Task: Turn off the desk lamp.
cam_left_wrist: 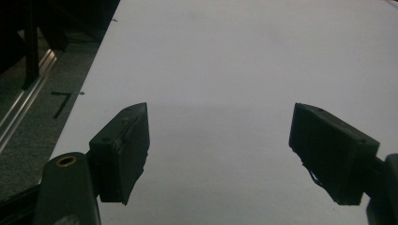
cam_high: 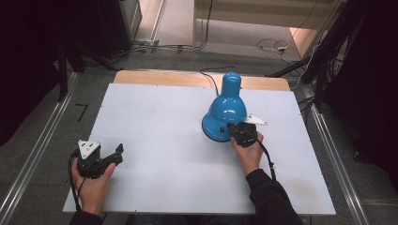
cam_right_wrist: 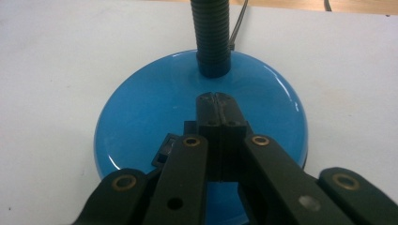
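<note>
A white surface point(cam_high: 155, 140) is set over a wooden board point(cam_high: 159, 77) exposed along its far edge. Grey carpeted floor point(cam_high: 42, 187) is seen around it, with metal rails point(cam_high: 33, 157) at both sides. Loose cables point(cam_high: 272, 45) are strewn beyond, where brighter light falls.

- Even overhead light on the white table point(cam_high: 164, 140); the surroundings fall dark.
- Soft glare streaks the blue lamp base point(cam_right_wrist: 141, 112).
- Left gripper view is dim, perhaps slightly soft; the jaws are near-silhouettes.
</note>
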Demonstrator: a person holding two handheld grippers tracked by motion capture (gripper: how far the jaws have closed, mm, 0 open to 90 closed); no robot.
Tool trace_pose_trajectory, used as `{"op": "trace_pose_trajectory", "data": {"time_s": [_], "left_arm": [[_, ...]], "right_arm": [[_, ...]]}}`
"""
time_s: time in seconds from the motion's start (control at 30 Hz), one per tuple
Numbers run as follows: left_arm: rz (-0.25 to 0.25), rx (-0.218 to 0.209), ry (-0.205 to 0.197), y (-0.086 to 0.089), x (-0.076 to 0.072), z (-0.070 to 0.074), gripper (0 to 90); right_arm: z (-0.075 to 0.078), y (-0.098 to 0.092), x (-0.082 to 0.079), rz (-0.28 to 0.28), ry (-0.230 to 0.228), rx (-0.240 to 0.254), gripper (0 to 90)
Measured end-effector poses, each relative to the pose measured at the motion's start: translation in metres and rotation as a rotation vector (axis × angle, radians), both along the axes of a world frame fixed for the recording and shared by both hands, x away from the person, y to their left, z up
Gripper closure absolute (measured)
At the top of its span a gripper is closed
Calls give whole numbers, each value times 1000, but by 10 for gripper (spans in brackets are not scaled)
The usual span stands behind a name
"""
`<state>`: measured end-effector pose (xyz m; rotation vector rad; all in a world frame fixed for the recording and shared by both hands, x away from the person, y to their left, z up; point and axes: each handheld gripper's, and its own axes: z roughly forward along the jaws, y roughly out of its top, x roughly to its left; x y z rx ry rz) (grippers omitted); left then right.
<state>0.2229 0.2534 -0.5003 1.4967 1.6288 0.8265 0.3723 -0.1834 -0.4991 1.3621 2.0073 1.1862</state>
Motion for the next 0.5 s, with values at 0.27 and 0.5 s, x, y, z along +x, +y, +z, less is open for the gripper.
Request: {"op": "trace_pose_trajectory", "data": {"time_s": [0.27,0.5], "left_arm": [[3,-3,-2,0,0,0,218],[3,-3,-2,1,0,0,218]], "right_arm": [[0,-11,2,-32,0,-2,795],[2,-24,4,-59,8,22,555]]}}
